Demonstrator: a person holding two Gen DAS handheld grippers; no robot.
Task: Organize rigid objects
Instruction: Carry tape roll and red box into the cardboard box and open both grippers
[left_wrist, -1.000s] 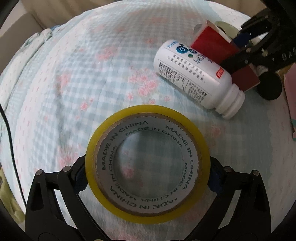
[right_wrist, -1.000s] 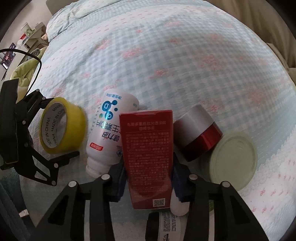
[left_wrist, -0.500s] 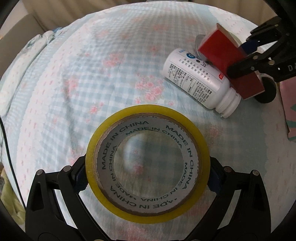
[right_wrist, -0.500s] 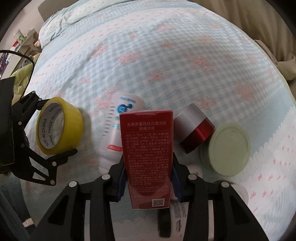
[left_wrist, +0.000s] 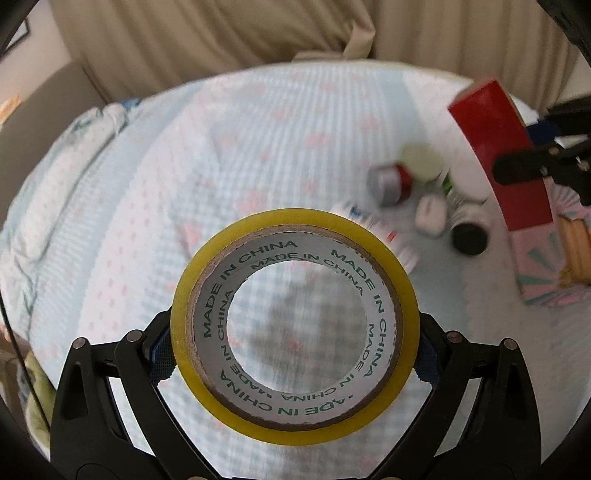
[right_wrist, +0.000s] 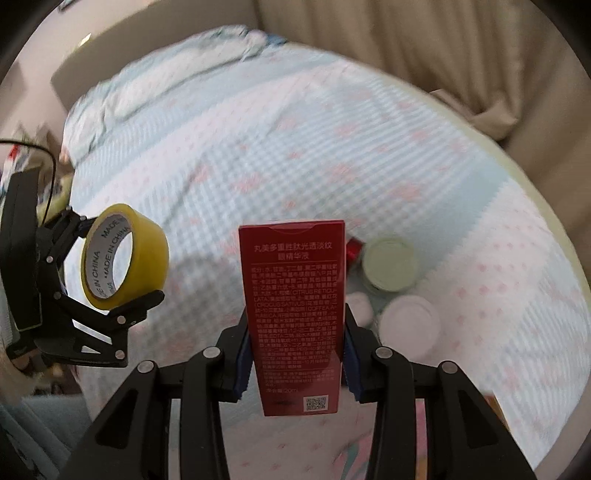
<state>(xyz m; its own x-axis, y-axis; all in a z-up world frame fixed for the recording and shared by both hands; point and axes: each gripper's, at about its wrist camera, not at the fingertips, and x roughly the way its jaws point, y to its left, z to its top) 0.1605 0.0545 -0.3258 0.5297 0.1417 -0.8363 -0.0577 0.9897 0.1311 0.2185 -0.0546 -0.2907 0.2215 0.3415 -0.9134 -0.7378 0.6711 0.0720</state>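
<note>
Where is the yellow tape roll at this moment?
The yellow tape roll is clamped in the left gripper, held above the checked bedspread, left of the red carton in the right-wrist view.

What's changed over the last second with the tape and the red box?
Both grippers rose away from the bed: the left gripper lifted the yellow tape roll, the right gripper the red box, so the white bottle and jars look smaller. Both grips are unchanged; the bottle and jars stayed on the bedspread.

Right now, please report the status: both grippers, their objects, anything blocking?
Left gripper shut on tape roll. Right gripper shut on red box. Both lifted above bed. Nothing blocking.
</note>
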